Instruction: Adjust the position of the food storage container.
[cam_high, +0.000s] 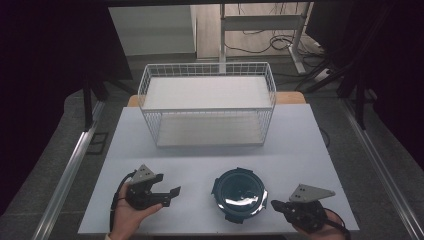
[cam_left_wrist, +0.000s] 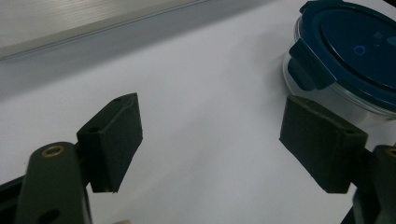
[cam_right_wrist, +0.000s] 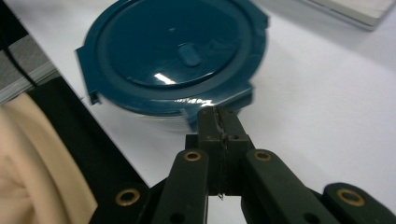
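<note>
both tongs flank the round glass container with dark blue clip lid (cam_high: 238, 193) near the table's (cam_high: 300, 135) front edge: right gripper (cam_right_wrist: 218, 122) pressed together at a clip, left gripper (cam_left_wrist: 210, 140) spread, empty. lid still on; white wire basket (cam_high: 207, 104) behind holds nothing.

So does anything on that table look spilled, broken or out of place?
Nothing stands out. The round container sits flat on the table with its blue lid on, and the wire basket stands upright. Left tongs open, right tongs shut by the lid's clip.
</note>
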